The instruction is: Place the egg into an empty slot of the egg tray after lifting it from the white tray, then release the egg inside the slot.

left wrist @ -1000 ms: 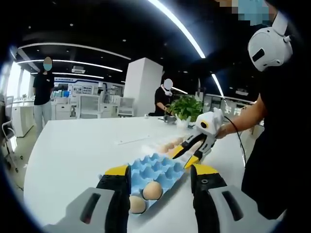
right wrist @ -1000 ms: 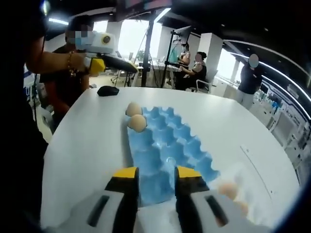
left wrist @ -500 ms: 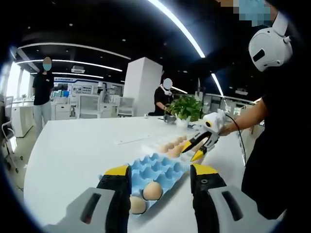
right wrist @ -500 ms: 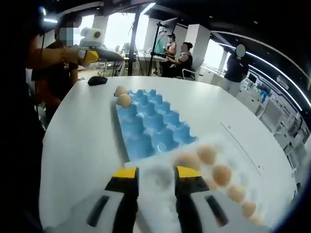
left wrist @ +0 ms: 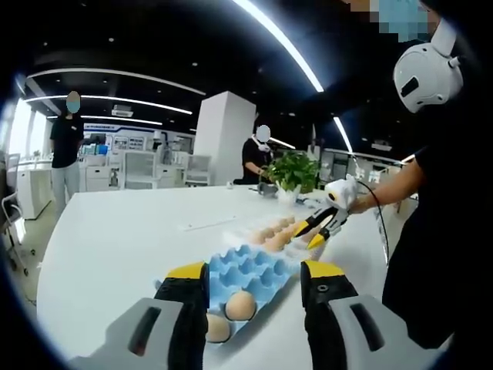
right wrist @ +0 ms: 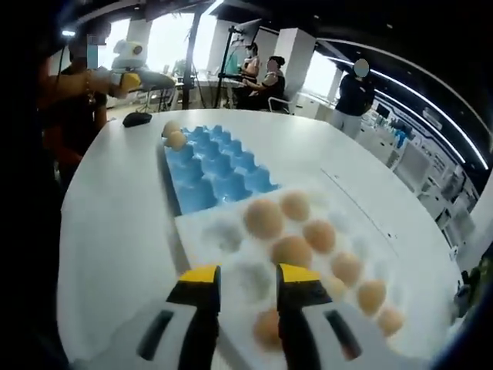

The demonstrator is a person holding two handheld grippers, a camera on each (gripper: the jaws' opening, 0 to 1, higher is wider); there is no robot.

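Over the white tray the right tongs hover narrowly parted and empty, so a crooked pinch could crack an egg or nudge its neighbours.

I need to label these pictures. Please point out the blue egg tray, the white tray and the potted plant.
blue egg tray (right wrist: 212, 169): right gripper view, empty middle cups.
white tray (right wrist: 223, 235): right gripper view, bare cup near its left edge.
potted plant (left wrist: 293, 171): left gripper view, green leaves.

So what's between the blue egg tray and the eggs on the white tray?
In the right gripper view, only empty white tray slots lie between the blue egg tray and the nearest eggs.
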